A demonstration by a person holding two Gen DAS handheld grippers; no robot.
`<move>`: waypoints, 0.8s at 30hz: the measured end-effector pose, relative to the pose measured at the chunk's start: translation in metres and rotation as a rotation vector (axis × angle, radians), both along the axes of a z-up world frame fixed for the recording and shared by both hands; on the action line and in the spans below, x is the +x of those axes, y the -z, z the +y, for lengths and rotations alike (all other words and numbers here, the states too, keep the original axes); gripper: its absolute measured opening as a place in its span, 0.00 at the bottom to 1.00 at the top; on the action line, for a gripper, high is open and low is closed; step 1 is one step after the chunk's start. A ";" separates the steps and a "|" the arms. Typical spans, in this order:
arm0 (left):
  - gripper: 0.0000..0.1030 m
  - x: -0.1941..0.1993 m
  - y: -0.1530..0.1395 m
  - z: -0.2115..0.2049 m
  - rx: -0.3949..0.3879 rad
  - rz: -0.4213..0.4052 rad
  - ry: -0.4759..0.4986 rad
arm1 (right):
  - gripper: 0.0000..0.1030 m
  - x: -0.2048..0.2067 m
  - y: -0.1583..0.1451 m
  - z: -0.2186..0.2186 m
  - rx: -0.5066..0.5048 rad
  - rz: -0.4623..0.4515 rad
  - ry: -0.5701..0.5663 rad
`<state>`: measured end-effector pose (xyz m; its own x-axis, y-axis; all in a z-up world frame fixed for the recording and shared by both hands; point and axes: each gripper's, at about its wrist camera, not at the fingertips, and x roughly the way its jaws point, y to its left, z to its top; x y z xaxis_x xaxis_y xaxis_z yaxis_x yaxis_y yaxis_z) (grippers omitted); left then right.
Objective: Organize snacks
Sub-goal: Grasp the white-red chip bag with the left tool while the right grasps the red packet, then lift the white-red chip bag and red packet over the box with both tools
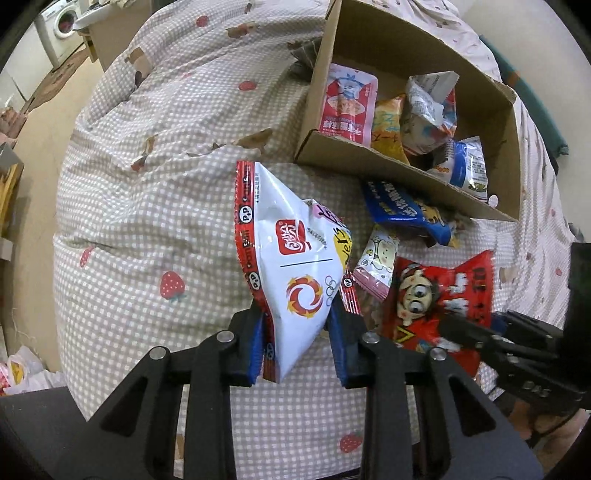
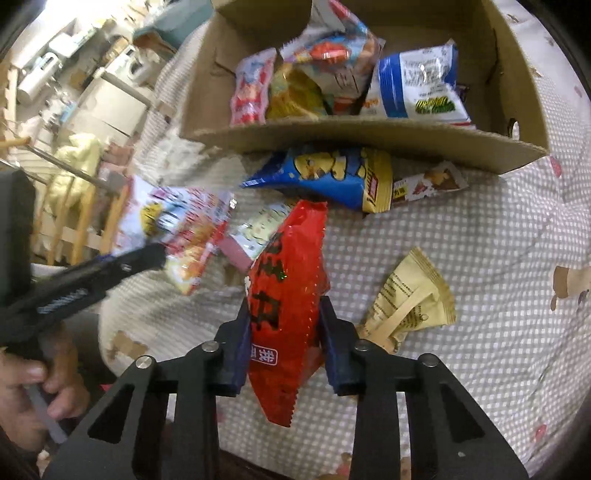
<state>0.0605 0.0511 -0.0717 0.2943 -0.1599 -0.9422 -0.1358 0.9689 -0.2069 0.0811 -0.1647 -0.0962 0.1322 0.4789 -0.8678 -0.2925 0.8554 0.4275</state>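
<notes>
Cardboard box (image 1: 369, 162) sits on the bed's checked quilt (image 1: 147, 221), open side up. Inside, four packets show: a pink one (image 1: 347, 105), a yellow one (image 1: 386, 127), a crumpled white one (image 1: 428, 110) and a blue-and-white one (image 1: 469, 166).

Left tongs (image 1: 297, 332) grip a white packet with red edges (image 1: 291, 266), held above the quilt just short of the box's near wall. Right tongs (image 2: 284, 332) clamp a red packet (image 2: 288, 295), also above the quilt in front of the box.

Loose on the quilt: one blue-and-yellow packet (image 2: 332, 173) lying against the box's near wall, partly under its rim; one small brown bar (image 2: 428, 182) beside it; one pale cartoon packet (image 1: 376, 264) between the two held packets; one tan packet (image 2: 406, 299) just right of the right tongs.

A washing machine (image 1: 61, 24) stands in the room behind the bed.
</notes>
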 end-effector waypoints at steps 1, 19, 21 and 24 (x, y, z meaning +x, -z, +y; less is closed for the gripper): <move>0.25 0.000 -0.001 0.000 0.010 -0.006 0.002 | 0.31 -0.001 -0.003 -0.003 0.010 -0.012 0.000; 0.25 0.003 -0.015 -0.012 0.070 -0.112 -0.011 | 0.30 -0.016 -0.081 -0.095 0.265 -0.248 0.169; 0.25 0.002 -0.027 -0.015 0.079 -0.149 -0.006 | 0.30 -0.012 -0.088 -0.101 0.289 -0.278 0.205; 0.25 0.005 -0.048 -0.016 0.082 -0.208 -0.005 | 0.30 -0.011 -0.102 -0.106 0.258 -0.357 0.260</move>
<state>0.0651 0.0348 -0.0238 0.4846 -0.0833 -0.8708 -0.1033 0.9831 -0.1515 0.0698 -0.2708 0.0059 0.5418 0.5840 -0.6045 -0.2507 0.7987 0.5469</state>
